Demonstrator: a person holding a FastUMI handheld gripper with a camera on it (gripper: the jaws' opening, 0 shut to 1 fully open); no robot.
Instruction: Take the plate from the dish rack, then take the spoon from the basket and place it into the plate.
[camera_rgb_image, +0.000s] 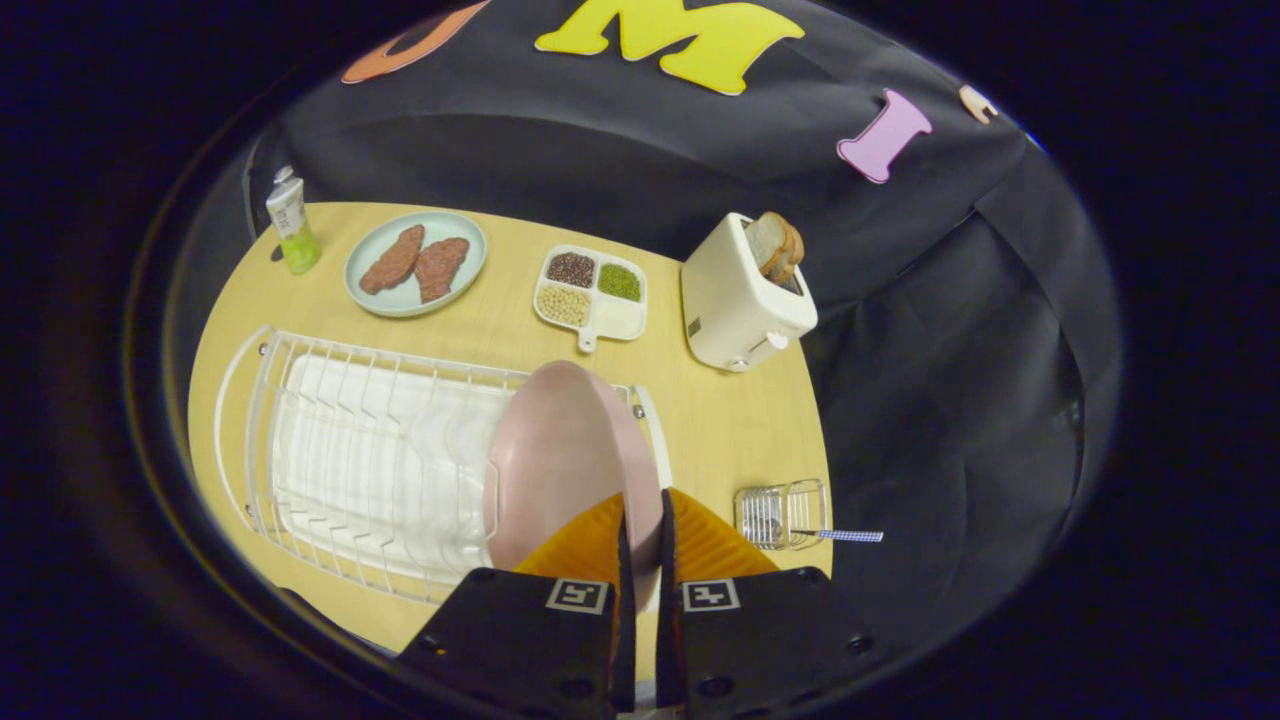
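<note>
A pink plate (565, 450) stands on edge at the right end of the white wire dish rack (370, 460). My gripper (644, 505) is shut on the plate's near rim, one finger on each face. To the right of the fingers a small wire basket (782, 514) sits on the table, with the spoon (845, 536) lying in it; its checked handle sticks out to the right, past the table's edge.
Beyond the rack on the wooden table (720, 420) stand a green-capped tube (292, 222), a pale green plate with two meat patties (415, 263), a divided dish of beans and grains (592, 290) and a cream toaster holding bread (745, 295). Bare tabletop lies between rack, toaster and basket.
</note>
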